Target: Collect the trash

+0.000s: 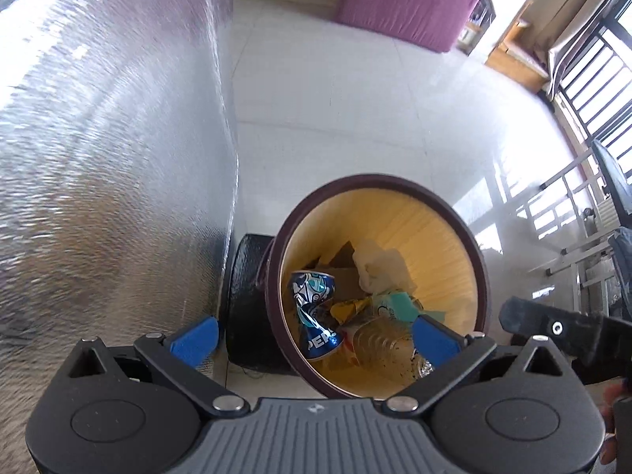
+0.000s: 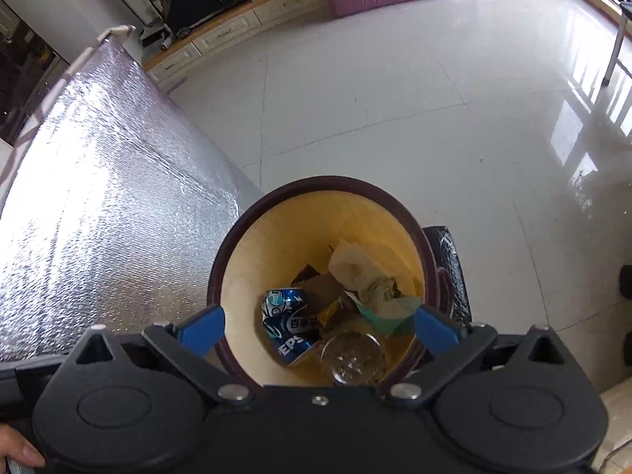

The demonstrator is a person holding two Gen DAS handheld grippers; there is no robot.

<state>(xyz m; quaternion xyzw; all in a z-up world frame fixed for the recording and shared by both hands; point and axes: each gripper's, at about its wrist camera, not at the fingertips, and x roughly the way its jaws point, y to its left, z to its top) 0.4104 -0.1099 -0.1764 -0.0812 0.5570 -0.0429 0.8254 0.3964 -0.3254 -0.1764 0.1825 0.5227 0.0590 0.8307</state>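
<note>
1. Right below both grippers sits the trash bin [image 1: 379,181], a round one with a dark rim and yellow inside, standing on the white tile floor [image 2: 395,98].
2. Left gripper [image 1: 314,333] is spread wide with nothing between its blue fingers [image 1: 195,337]. One finger hangs outside the bin's rim by the silver foil panel [image 1: 110,138], the other over the bin's mouth.
3. Right gripper [image 2: 319,326] is the same deal: wide apart, empty, hovering straight above the opening with the bin centered between its tips.
4. Down in the bin, below and ahead of the tips: a crushed blue soda can [image 2: 288,324], a clear plastic cup [image 2: 351,359], some crumpled paper [image 2: 367,272], a green scrap [image 1: 399,304] and bits of wrapper. So the trash is already inside, sitting at the bottom.
5. My read: this is the drop-off step, basically done, since both grippers are empty over the bin.
6. A black bag-looking thing [image 1: 247,300] sits touching the bin's outside, on the foil panel side. Can't tell what it is exactly.
7. Next move, I'd guess: lift clear of the rim and go look for more trash. None shows on the floor ahead in either view, so it probably means turning around first.
</note>
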